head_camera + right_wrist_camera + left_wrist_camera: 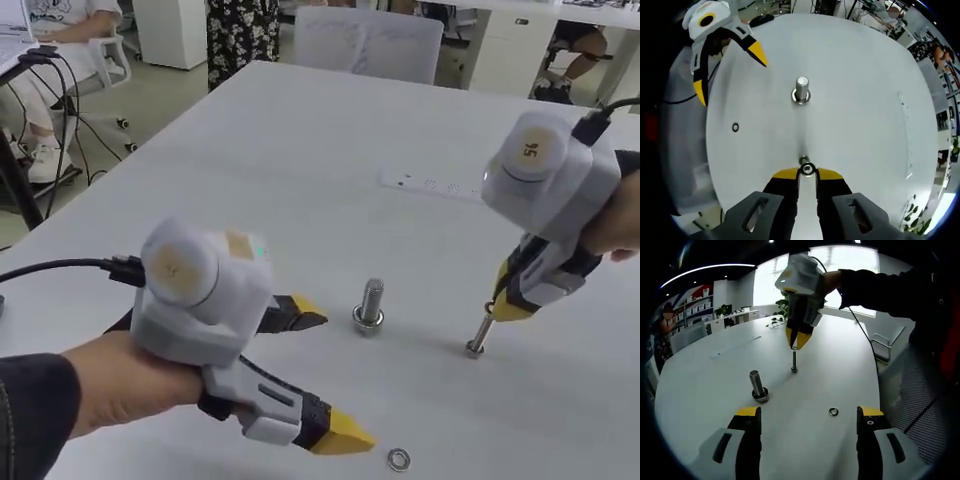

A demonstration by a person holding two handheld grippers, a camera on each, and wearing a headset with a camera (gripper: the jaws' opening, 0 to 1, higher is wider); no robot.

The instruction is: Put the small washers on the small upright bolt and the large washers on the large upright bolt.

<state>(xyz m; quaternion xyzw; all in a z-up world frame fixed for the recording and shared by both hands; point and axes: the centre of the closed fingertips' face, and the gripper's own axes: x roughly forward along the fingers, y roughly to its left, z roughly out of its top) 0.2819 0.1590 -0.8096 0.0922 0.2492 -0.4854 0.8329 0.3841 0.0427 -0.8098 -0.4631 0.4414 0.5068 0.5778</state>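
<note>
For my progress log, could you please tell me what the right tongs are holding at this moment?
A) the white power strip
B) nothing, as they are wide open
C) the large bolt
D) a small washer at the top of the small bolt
D: the right tongs are closed on a small washer right at the tip of the small bolt.

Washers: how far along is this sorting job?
Done: possibly washers at the base of the large bolt, hard to tell. In hand: right claw grips a small washer just above the small bolt. Remaining: one loose washer on the table near the open left claw.
</note>
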